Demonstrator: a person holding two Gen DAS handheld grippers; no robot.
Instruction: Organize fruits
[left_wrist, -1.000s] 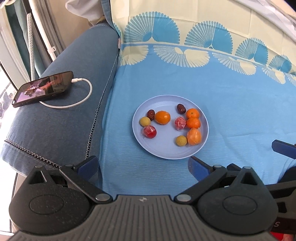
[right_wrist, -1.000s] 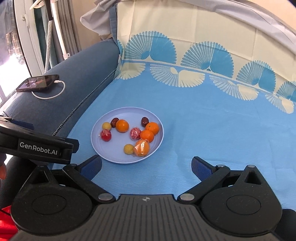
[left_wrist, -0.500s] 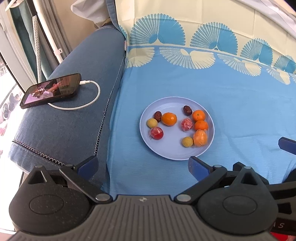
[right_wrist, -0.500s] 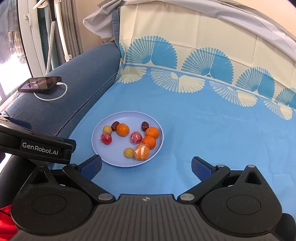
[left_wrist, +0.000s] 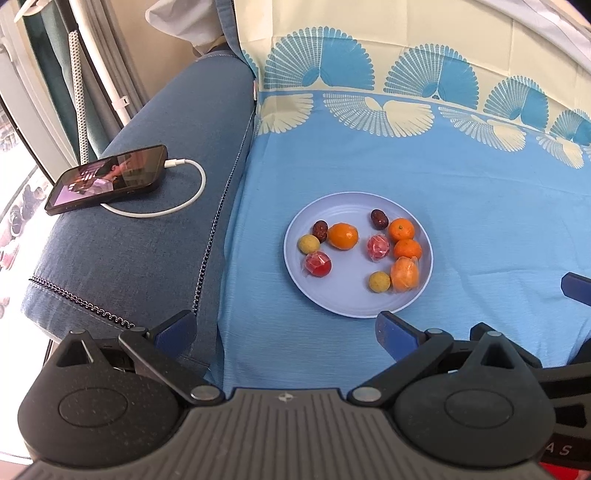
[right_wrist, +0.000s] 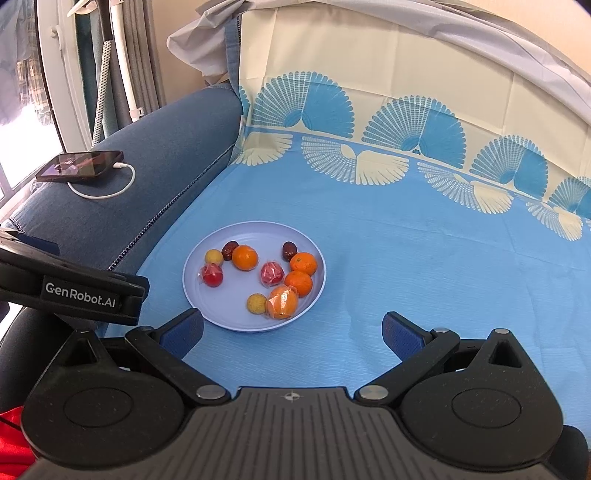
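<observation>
A pale blue plate (left_wrist: 351, 302) (right_wrist: 225, 317) lies on the blue patterned cloth and holds several small fruits. Among them are mandarins (left_wrist: 401, 229) (right_wrist: 303, 263), a wrapped orange (left_wrist: 405, 274) (right_wrist: 282, 302), two wrapped red fruits (left_wrist: 317, 264) (right_wrist: 212, 275), two yellow balls (left_wrist: 379, 281) (right_wrist: 256, 303) and two dark dates (left_wrist: 379, 218) (right_wrist: 289, 250). My left gripper (left_wrist: 286, 326) is open, held back from the plate's near edge. My right gripper (right_wrist: 293, 330) is open too, just short of the plate's near rim. Both hold nothing.
A phone (left_wrist: 107, 179) (right_wrist: 79, 166) with a white charging cable (left_wrist: 177, 206) rests on the blue sofa arm (left_wrist: 129, 251) to the left. The cloth (left_wrist: 480, 206) spreads wide to the right of the plate. Curtains and a window frame stand at the far left.
Both grippers have drawn back and up from the plate, which now looks smaller and farther. The fruits have not moved.
</observation>
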